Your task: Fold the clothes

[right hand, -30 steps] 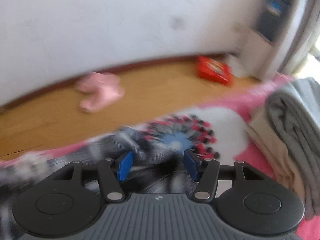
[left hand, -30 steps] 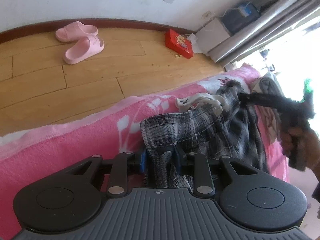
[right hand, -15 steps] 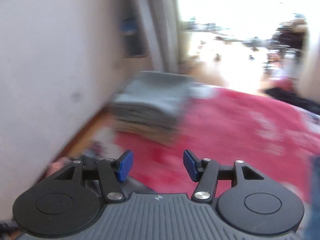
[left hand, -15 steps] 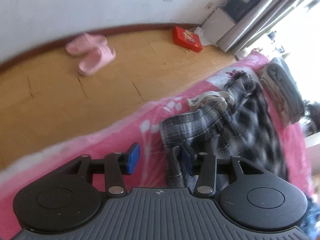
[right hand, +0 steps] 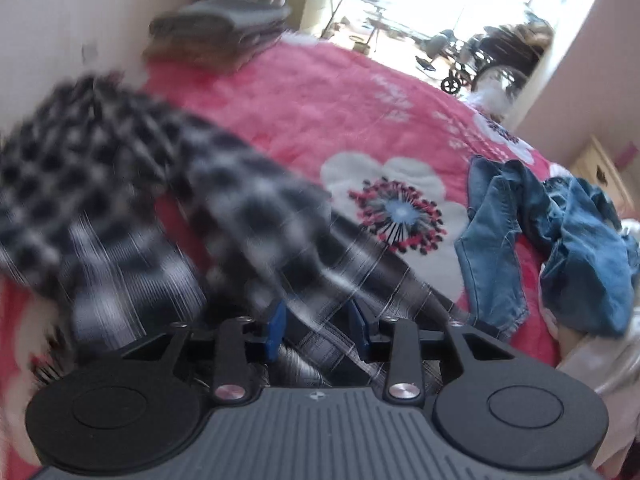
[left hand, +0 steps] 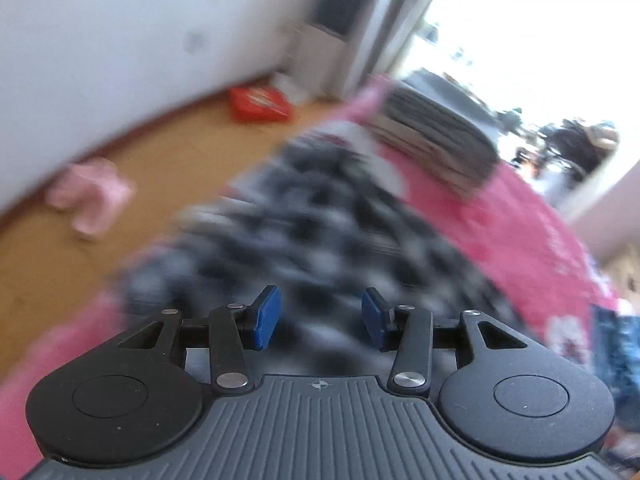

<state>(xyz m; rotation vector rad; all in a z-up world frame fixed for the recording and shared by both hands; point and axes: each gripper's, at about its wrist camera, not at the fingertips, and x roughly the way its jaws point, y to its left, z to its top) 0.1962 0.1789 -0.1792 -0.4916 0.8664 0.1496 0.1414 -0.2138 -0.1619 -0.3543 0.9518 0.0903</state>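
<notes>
plaid garment (right hand: 120, 184) sprawled over pink floral blanket (right hand: 328, 96), badly blurred in both views.
left gripper (left hand: 319, 316) spread wide, blue pads (left hand: 266, 316) apart above the checked cloth, gripping nothing. right gripper (right hand: 316, 330) part open with a plaid fold running between its pads; whether pinched, cannot tell. folded grey stack (right hand: 218, 26) at far blanket edge, crumpled jeans (right hand: 560, 236) off to the right. pink slippers (left hand: 90, 196) and red box (left hand: 258, 104) on wooden floor.

Both wrist views low, close, sharing plaid garment (left hand: 340, 232)
</notes>
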